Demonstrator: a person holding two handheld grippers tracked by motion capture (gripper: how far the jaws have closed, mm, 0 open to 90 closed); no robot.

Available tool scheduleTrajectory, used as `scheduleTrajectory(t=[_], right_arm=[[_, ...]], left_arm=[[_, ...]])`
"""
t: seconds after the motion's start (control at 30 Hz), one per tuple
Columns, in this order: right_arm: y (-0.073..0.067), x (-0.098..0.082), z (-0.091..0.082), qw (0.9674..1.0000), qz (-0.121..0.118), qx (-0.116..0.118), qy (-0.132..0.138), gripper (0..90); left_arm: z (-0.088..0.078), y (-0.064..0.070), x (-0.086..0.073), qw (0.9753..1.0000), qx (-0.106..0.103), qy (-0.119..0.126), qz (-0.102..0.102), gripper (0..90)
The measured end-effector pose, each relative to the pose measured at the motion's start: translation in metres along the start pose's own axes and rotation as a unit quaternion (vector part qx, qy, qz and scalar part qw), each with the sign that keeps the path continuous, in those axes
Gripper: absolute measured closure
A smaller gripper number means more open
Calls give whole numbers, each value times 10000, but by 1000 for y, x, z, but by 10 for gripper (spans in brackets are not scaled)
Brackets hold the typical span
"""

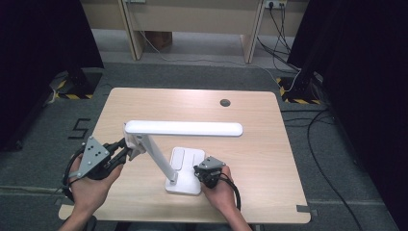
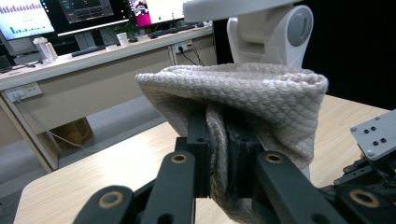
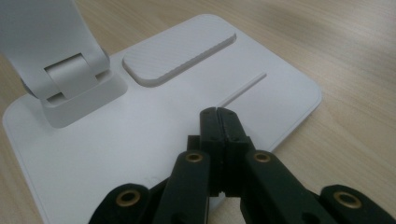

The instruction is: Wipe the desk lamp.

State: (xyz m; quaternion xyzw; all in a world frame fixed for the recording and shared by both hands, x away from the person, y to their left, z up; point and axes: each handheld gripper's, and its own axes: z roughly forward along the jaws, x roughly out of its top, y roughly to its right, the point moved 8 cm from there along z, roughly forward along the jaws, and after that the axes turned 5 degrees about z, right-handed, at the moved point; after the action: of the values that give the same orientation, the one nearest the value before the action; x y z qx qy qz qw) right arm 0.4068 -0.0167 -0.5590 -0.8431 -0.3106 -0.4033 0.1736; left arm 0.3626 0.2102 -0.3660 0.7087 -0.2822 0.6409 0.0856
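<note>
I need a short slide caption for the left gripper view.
Left hand-held gripper clamps a grey cloth beside the white lamp's hinge.

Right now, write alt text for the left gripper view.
The left hand-held gripper is shut on a folded beige waffle-weave cloth, held just below the hinge of a white desk lamp. Behind stand a wooden table and desks with monitors.

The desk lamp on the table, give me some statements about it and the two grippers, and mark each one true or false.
1. The left gripper is clamped on a cloth. True.
2. The right gripper stands wide open. False: its jaws are shut with nothing between them.
3. The right gripper sits over the lamp base. True.
4. The desk lamp lies on its side. False: it stands upright on its base.
5. The cloth is dark blue. False: it is pale beige.
</note>
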Motion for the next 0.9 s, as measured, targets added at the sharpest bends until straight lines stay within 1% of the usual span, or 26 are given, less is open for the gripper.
scheduleTrajectory(t=[0.03, 0.07, 0.27, 0.3, 0.33, 0.5, 0.7, 0.83, 0.87, 0.9], right_arm=[[0, 0, 0, 10000, 2, 1, 1, 900], [0, 0, 0, 10000, 2, 0, 1, 900], [0, 0, 0, 10000, 0, -2, 3, 900], [0, 0, 0, 10000, 2, 1, 3, 900], [0, 0, 0, 10000, 2, 2, 2, 900], [0, 0, 0, 10000, 1, -1, 1, 900], [0, 0, 0, 10000, -1, -8, -1, 900], [0, 0, 0, 10000, -4, -15, 6, 900], [0, 0, 0, 10000, 7, -9, 5, 900], [0, 0, 0, 10000, 1, -15, 8, 900]], left_arm=[[0, 1, 0, 10000, -41, 5, -52, 817], [0, 2, -1, 10000, -41, 2, -59, 817], [1, 4, -5, 10000, -65, -37, -44, 817], [1, 4, -5, 10000, -40, -42, -7, 817], [1, 5, -6, 10000, -71, -43, -52, 817], [2, 6, -9, 9999, -93, -92, -22, 817], [3, 9, -12, 9998, -115, -156, 101, 817], [5, 10, -14, 9997, -136, -182, 96, 817], [6, 10, -14, 9996, -153, -151, 160, 817], [6, 10, -15, 9997, -149, -188, 101, 817]])
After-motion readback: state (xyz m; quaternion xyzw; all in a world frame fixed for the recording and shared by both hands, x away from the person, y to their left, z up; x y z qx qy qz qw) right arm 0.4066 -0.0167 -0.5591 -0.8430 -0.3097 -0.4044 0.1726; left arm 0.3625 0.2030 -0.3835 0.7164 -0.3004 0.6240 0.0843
